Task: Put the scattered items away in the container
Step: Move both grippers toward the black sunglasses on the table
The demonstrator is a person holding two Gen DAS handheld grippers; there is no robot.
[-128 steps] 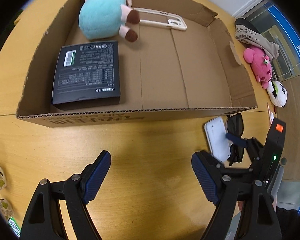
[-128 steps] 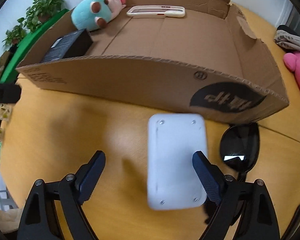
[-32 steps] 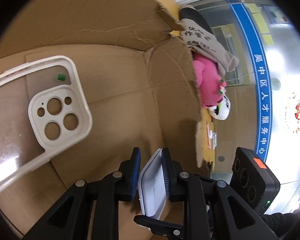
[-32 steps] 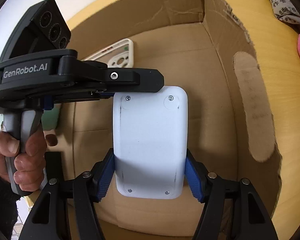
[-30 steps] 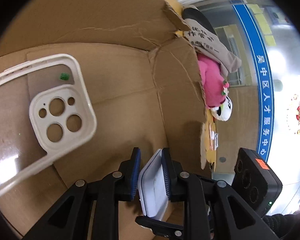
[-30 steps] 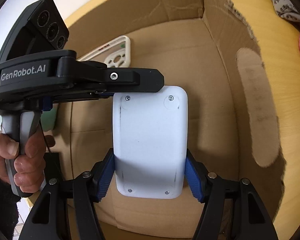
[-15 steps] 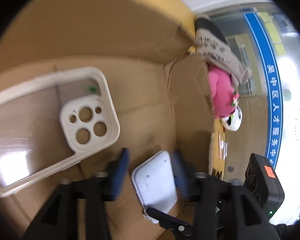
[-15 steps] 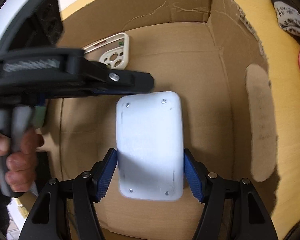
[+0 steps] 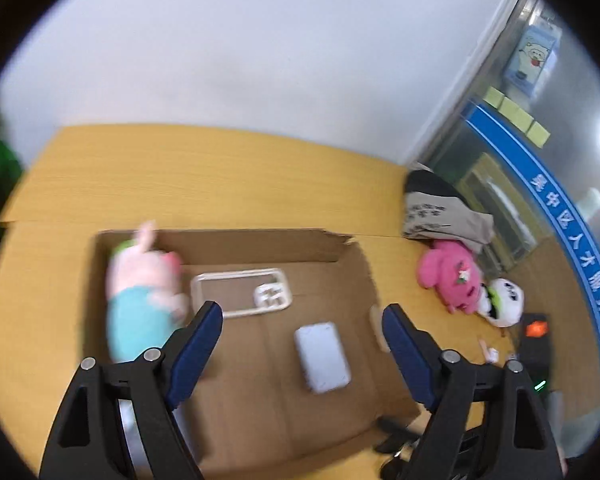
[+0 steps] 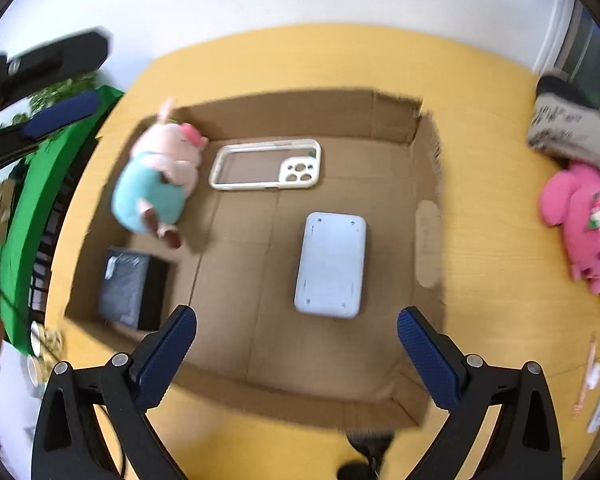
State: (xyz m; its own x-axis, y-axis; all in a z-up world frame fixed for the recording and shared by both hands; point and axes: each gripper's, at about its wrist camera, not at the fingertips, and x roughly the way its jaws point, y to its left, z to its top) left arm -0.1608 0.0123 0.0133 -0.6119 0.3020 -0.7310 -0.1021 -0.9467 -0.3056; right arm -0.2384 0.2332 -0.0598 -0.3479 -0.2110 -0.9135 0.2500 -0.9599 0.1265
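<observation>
- Centrally, white power bank (image 10: 331,265): rounded rectangular slab, small screws at its corners, lying flat on the floor of the cardboard box (image 10: 430,160), right of middle.
- Left gripper (image 9: 302,334): jaws opening, nothing between them.
- Right gripper (image 10: 296,338): jaws opening, empty, above the box.
- Upper left of box: pig plush (image 10: 156,172); beside it, phone case (image 10: 266,164); lower left, black box (image 10: 130,288).
</observation>
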